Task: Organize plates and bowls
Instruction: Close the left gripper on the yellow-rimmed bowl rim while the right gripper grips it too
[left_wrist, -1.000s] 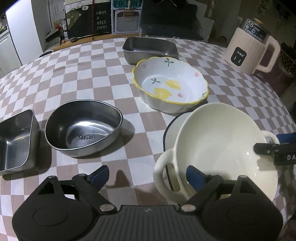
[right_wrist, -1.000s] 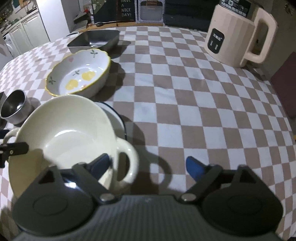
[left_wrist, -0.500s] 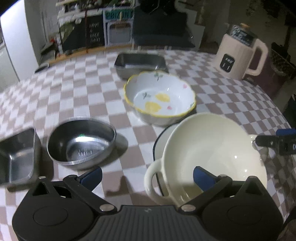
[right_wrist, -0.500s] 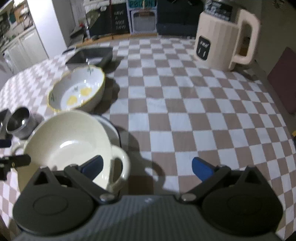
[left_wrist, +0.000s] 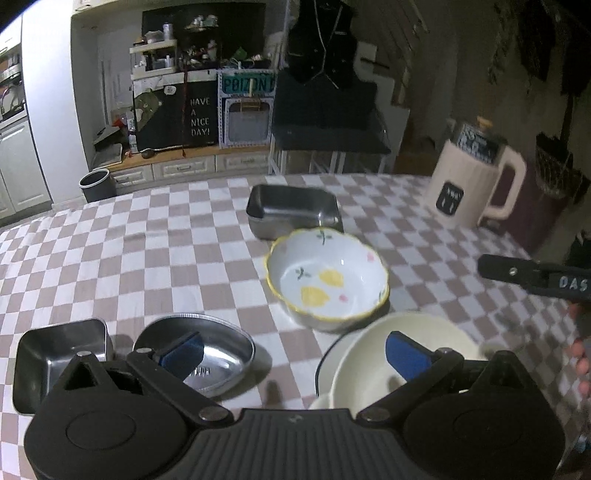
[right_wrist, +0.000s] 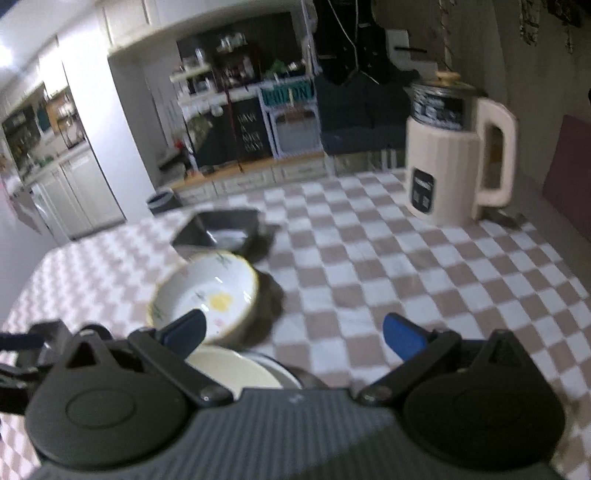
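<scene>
Left wrist view – gripper: the left gripper (left_wrist: 291, 352) hangs above the table with fingers spread wide and nothing between them.
Left wrist view – task's things: the cream two-handled bowl (left_wrist: 373, 354) sits on a dark-rimmed plate (left_wrist: 325, 363) at lower right; the lemon-print bowl (left_wrist: 327, 278) is just beyond it at centre; the round steel bowl (left_wrist: 218, 354) and square steel dish (left_wrist: 51, 350) lie at lower left; a rectangular steel pan (left_wrist: 291, 210) is behind.
Left wrist view – doing it well: likely next is nesting a bowl – I would take it by the rim and lift straight up before crossing over its neighbours.
Right wrist view – gripper: the right gripper (right_wrist: 291, 332) is wide open too, holding nothing; the frame is blurred.
Right wrist view – room: bare checked tablecloth (right_wrist: 424, 280) fills the centre right – the freest lane; the kettle (right_wrist: 454, 155) stands at upper right, and the table edge curves away at left.
</scene>
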